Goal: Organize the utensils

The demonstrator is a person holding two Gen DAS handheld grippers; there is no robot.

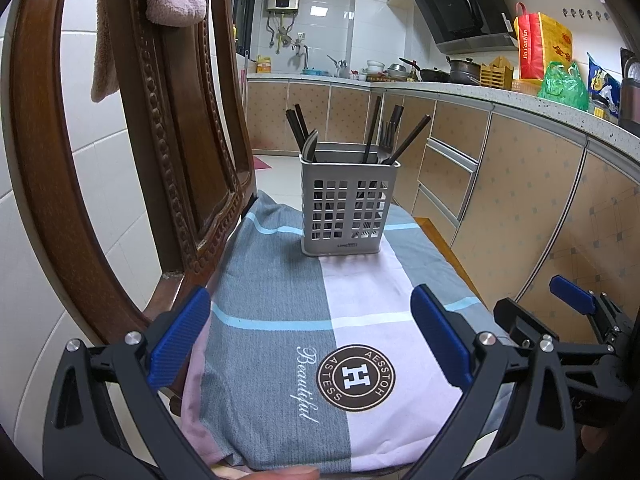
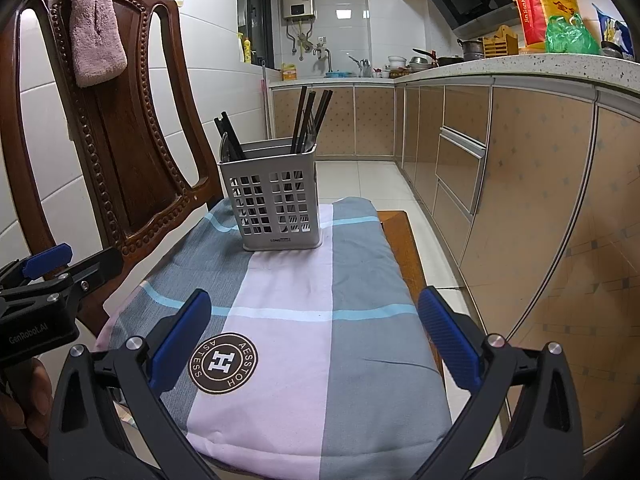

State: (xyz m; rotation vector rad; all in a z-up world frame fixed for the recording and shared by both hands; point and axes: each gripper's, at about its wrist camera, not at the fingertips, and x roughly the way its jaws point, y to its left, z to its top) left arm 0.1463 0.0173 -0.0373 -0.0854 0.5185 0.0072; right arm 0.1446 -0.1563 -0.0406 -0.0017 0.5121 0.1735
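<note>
chopsticks (image 1: 374,128), fork (image 1: 385,148) and spoon (image 1: 310,146) stand upright in the grey caddy (image 1: 349,208) on the chair's cloth (image 1: 280,280); left gripper (image 1: 312,338) and right gripper (image 2: 316,336) spread wide, holding nothing, well short; sorted already or awaiting regrouping, unclear

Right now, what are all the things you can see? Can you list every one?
Caddy: one, grey, standing on the cloth at the far end.
Chopsticks: several, dark, upright in the caddy.
Fork: at least one, silver, in the caddy.
Spoon: one, silver, in the caddy's left side.
Cloth: one, grey, pink and blue, spread over the chair seat.
Chair: one, dark wood, under the cloth.
Towel: one, pink, hung on the chair back.
Bag: one, red and yellow, on the counter.
Left gripper: blue pads, jaws open.
Right gripper: blue pads, jaws open.
</note>
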